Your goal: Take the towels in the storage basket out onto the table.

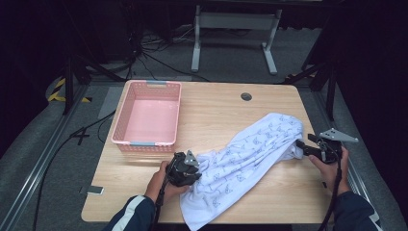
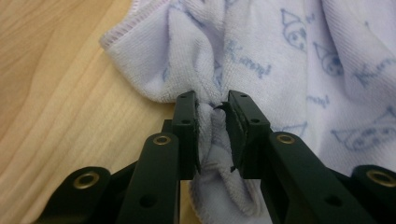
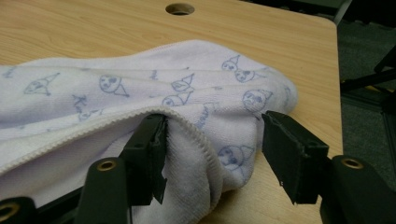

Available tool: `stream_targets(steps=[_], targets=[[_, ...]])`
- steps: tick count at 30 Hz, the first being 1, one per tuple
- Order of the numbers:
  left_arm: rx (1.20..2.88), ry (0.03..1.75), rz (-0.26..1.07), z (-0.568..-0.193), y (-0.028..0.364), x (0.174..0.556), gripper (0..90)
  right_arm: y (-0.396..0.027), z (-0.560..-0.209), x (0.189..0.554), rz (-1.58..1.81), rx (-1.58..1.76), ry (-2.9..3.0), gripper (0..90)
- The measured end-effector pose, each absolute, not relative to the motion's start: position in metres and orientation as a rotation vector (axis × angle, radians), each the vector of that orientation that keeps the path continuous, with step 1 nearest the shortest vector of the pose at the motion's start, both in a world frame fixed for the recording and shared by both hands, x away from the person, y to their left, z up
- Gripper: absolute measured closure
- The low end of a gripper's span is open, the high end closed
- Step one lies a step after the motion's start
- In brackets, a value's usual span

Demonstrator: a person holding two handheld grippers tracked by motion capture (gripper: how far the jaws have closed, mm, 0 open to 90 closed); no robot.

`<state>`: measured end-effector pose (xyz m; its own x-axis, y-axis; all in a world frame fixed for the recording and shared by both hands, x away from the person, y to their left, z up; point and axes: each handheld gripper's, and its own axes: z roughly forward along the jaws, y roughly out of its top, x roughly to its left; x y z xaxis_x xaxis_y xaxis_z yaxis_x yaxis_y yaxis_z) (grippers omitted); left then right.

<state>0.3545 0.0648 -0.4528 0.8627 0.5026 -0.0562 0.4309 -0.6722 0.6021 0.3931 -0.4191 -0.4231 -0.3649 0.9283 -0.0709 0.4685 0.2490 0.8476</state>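
A bunched fold of the towel (image 1: pixel 245 159), which lies crumpled across the surface (image 1: pixel 216 110), is clamped in the left claw (image 2: pixel 214 135), while the right claw (image 3: pixel 212 154) is spread open around its far edge (nothing gripped yet), and the pink basket (image 1: pixel 126 113) stands apart, unobstructed.

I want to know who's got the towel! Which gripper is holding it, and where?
The left gripper pinches a bunched fold by the towel's edge. The right gripper is open around its other end.
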Motion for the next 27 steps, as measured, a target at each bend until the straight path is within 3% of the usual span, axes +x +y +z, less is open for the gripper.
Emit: stream_targets(steps=[2,5,11,18,20,22,24,27], targets=[[2.450,0.646,0.166,-0.450,0.069,0.348,80.7,-0.417,-0.429,0.399,0.992,1.296,1.976,40.3],[2.508,0.615,0.192,-0.451,0.077,0.334,83.4,-0.414,-0.439,0.407,0.846,1.328,2.020,40.7],[2.462,0.678,0.185,-0.454,0.093,0.317,80.5,-0.419,-0.436,0.408,0.852,1.332,2.023,40.8],[2.439,0.669,0.235,-0.442,0.097,0.313,80.3,-0.431,-0.400,0.383,1.092,1.220,1.972,45.8],[2.410,0.661,0.259,-0.437,0.098,0.313,77.8,-0.432,-0.392,0.382,1.104,1.227,1.945,45.0],[2.362,0.652,0.285,-0.435,0.093,0.317,69.3,-0.429,-0.392,0.389,1.078,1.225,1.941,43.6],[2.374,0.626,0.323,-0.437,0.085,0.324,68.0,-0.428,-0.395,0.403,1.055,1.267,1.942,41.3],[2.343,0.595,0.285,-0.443,0.076,0.338,61.7,-0.426,-0.400,0.424,1.020,1.307,1.976,37.5]])
